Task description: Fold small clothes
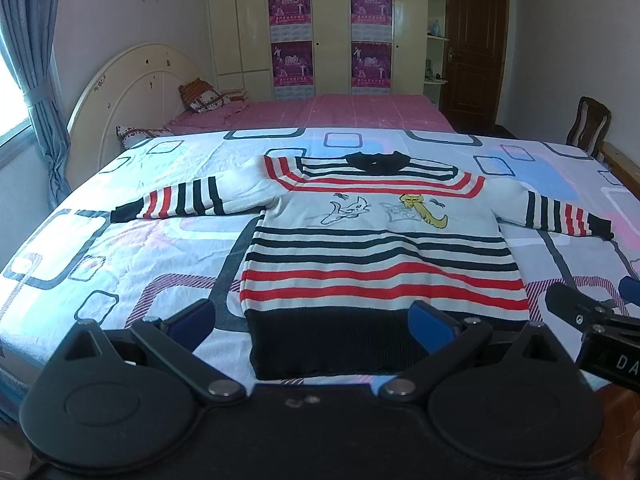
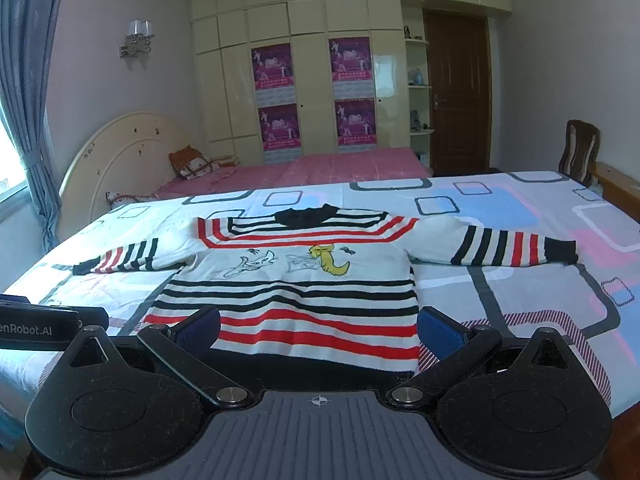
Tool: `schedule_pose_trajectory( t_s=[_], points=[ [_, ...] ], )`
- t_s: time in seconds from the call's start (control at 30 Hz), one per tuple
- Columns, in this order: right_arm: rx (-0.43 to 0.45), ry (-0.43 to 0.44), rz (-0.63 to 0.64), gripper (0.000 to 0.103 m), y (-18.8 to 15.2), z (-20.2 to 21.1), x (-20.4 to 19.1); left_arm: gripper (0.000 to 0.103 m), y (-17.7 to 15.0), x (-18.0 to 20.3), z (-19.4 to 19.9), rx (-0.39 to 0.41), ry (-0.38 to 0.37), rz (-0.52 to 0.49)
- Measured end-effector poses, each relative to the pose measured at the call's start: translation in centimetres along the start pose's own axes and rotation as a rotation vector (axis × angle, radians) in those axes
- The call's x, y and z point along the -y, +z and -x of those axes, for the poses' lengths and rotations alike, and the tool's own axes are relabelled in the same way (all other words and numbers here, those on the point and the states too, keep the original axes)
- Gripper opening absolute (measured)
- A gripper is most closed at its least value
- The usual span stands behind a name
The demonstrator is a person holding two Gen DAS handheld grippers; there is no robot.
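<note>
I see a bed sheet (image 1: 168, 216) printed with grey, blue and pink rounded squares covering the near bed. Behind it lies a second bed with a pink checked cover (image 1: 340, 112) and a cream arched headboard (image 1: 132, 92), with a patterned orange pillow (image 1: 202, 96) beside it. Four magenta posters (image 2: 276, 66) hang on the cream wardrobe (image 2: 312, 24). A brown wooden door (image 2: 458, 92) stands at right, near a wooden chair (image 2: 580, 152). Blue curtains (image 1: 36, 60) hang at left.

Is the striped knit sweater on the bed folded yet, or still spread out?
Spread flat: the striped knit sweater lies face up, both sleeves stretched sideways, hem unfolded.
</note>
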State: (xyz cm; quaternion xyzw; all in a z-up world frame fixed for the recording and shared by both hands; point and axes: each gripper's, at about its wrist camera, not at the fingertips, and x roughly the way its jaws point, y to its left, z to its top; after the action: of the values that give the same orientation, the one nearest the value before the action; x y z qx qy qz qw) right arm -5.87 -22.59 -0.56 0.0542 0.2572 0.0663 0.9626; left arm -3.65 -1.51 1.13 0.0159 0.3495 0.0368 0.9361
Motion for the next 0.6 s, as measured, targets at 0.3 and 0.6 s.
schedule_pose_trajectory(
  t_s=[0.3,0.6],
  points=[
    [0.0,0.001,-0.001,0.103,0.0,-0.02,-0.01,0.103,-0.02,-0.05,-0.05,-0.004,-0.003,-0.001],
    [-0.006,0.001,-0.001,0.103,0.03,-0.15,-0.18,0.103,0.01,-0.13,-0.26,-0.009,-0.004,0.002]
  ],
)
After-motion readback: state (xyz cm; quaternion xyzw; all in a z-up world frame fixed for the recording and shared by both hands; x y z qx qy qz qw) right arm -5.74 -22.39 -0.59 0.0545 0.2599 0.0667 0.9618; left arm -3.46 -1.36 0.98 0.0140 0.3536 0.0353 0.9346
